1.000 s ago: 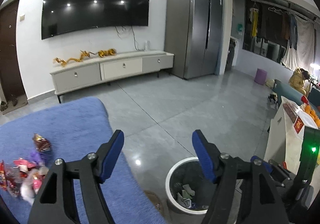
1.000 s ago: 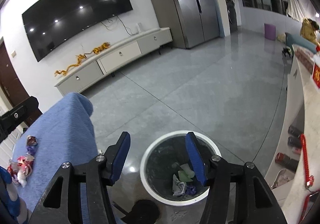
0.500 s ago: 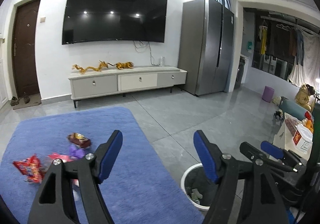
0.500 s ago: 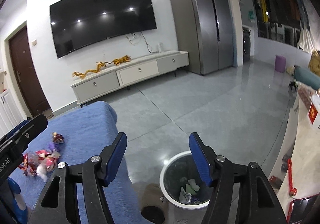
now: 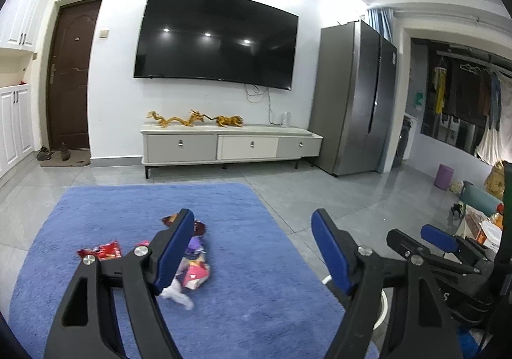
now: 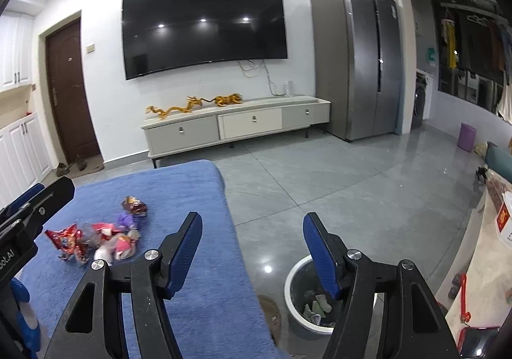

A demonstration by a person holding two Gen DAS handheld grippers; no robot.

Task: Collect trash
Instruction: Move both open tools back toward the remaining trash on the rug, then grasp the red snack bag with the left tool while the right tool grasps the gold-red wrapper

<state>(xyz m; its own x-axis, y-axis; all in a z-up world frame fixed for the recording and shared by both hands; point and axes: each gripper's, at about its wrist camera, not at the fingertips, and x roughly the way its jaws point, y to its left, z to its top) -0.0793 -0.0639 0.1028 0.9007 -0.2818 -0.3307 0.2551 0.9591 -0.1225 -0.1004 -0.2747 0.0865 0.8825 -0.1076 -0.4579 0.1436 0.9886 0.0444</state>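
Observation:
A pile of snack wrappers (image 5: 192, 269) in red, purple and pink lies on a blue rug (image 5: 262, 288). It also shows in the right wrist view (image 6: 105, 237). My left gripper (image 5: 252, 250) is open and empty, above the rug just right of the pile. My right gripper (image 6: 252, 247) is open and empty, over the rug's right edge. A white-rimmed trash bin (image 6: 310, 295) with some scraps inside stands on the floor to the right of the rug, partly behind my right finger.
A grey tiled floor (image 6: 352, 186) runs to a TV cabinet (image 5: 230, 144) under a wall TV. A steel fridge (image 5: 355, 96) stands at the right. A white counter (image 6: 489, 250) with boxes lies at the far right.
Both grippers have lifted and swung left from over the bin toward the rug. The wrapper pile now sits nearer the middle of the left view. Both stayed open.

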